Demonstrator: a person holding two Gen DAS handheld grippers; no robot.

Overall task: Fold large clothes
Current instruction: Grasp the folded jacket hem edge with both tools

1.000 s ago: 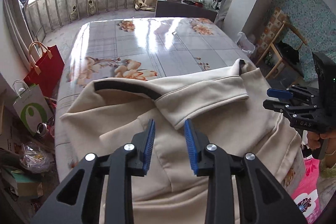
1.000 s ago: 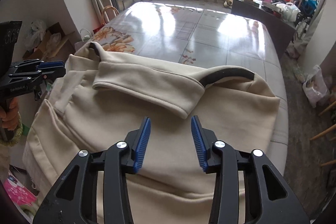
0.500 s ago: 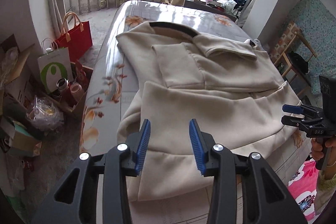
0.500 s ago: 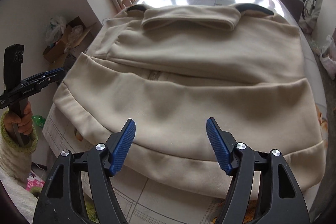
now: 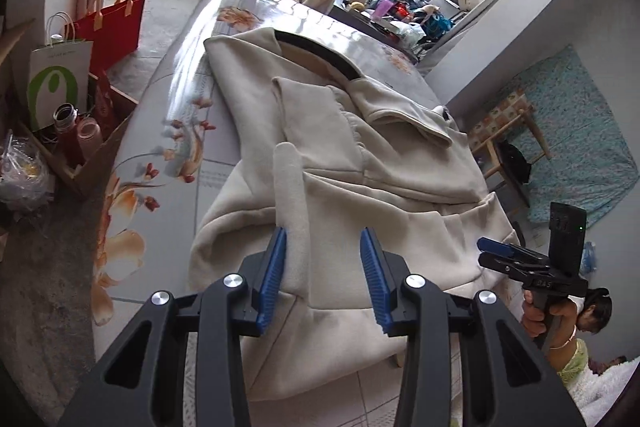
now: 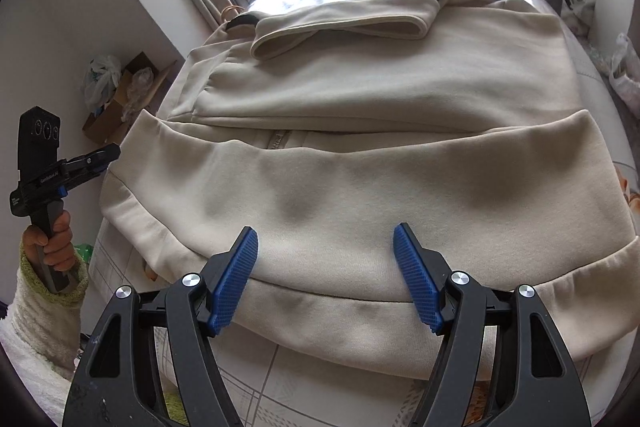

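Blue ribbed fingertips (image 6: 416,279) of our right gripper (image 6: 325,277) stand wide apart over the near hem of the cream garment (image 6: 360,163), pressing on nothing; those jaws have just been opening, with only the cloth lying below them. Our left gripper (image 5: 323,281) has its jaws narrower, and they too have just been opening; a raised fold of cream cloth (image 5: 291,211) stands between them, just beside the left pad (image 5: 272,279), though we cannot tell if it touches. Seen from the right wrist, the left gripper carries white lettering on its body, too small for us to read. Seen from the left wrist, the right gripper shows pale letters that look like "DAS".

We see the garment spread flat on the flower-printed table (image 5: 160,163), partly folded, its dark-lined collar at the far end and its hem hanging over the near edge.

Beside the table stand a red paper bag (image 5: 116,23) and a white paper bag (image 5: 56,79) printed with a green ring. An open cardboard box (image 5: 100,147) holds two bottles (image 5: 76,131), one dark red, one pink.
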